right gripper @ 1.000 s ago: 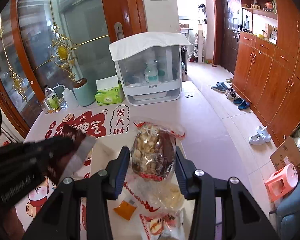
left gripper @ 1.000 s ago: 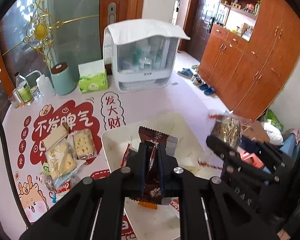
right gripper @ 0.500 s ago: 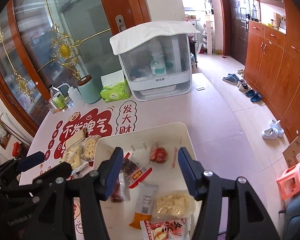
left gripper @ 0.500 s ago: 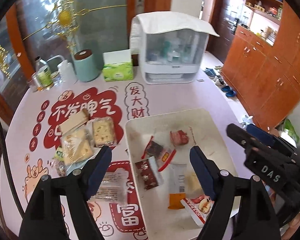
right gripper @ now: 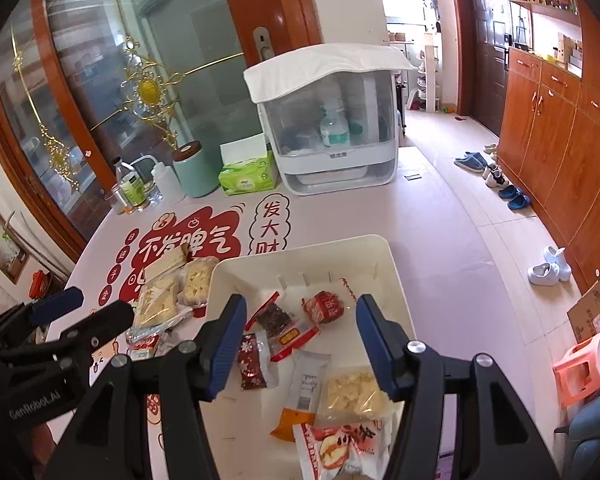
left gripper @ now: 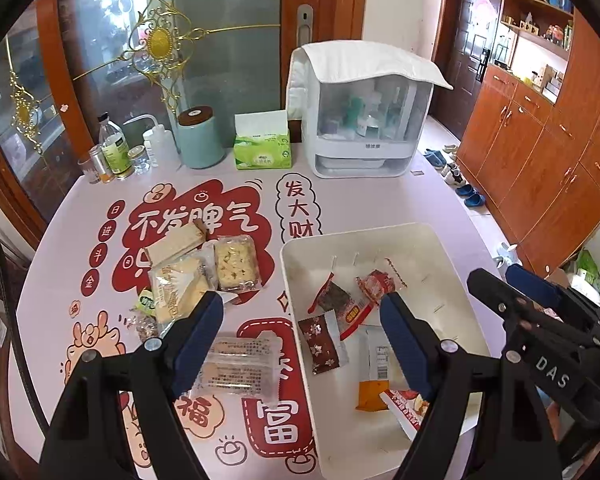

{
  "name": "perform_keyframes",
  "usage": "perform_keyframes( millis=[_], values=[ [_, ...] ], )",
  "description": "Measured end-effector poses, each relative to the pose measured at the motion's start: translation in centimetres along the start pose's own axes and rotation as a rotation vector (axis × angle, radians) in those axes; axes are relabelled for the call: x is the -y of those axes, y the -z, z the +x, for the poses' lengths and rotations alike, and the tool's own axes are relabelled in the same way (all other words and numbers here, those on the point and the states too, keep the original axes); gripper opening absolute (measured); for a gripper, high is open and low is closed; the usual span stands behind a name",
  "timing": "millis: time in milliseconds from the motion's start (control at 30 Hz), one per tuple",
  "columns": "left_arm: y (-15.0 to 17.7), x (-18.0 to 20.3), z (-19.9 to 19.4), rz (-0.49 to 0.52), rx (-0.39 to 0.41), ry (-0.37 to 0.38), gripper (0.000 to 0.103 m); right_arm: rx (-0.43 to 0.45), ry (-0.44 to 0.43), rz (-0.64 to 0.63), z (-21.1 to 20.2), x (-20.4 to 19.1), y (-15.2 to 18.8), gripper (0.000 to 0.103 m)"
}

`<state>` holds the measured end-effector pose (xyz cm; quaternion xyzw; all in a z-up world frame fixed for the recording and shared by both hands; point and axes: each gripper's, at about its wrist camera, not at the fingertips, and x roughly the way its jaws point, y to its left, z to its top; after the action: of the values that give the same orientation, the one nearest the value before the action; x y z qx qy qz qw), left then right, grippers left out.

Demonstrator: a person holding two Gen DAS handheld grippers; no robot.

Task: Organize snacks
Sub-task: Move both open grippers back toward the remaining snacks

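Snacks fill a white tray [left gripper: 432, 248] on a pink table [left gripper: 236, 196] printed with red Chinese characters, while more wrapped cakes lie in a cluster just left of the tray. Inside the tray sit a dark red packet [right gripper: 252, 362], a red-edged packet of dark fruit [right gripper: 278, 320], a small round red packet [right gripper: 326, 306], an orange-and-white sachet [right gripper: 302, 396], a clear bag of pale chips [right gripper: 354, 392] and a red-and-white packet [right gripper: 340, 448] at the near edge. On the table, a clear-wrapped cake [left gripper: 236, 372] rests beside the tray's left wall, with three more cakes [left gripper: 204, 272] farther back. The left gripper [left gripper: 300, 344] hangs above the tray's left wall, jaws spread wide and holding nothing. The right gripper [right gripper: 300, 344] hovers over the tray, likewise wide apart and empty-handed. Behind stand a white storage box [left gripper: 360, 120], a green tissue pack [left gripper: 262, 148] and a teal canister [left gripper: 200, 138].
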<state>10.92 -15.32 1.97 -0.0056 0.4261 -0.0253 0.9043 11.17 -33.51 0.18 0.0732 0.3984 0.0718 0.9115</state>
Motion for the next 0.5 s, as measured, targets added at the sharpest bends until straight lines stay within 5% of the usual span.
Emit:
perform_keyframes(
  millis=[500],
  values=[
    [-1.6, -5.8, -11.6, 0.063, 0.179, -0.183, 0.087, 0.086, -0.044, -0.053, -6.1, -4.3, 0.7, 0.060]
  ],
)
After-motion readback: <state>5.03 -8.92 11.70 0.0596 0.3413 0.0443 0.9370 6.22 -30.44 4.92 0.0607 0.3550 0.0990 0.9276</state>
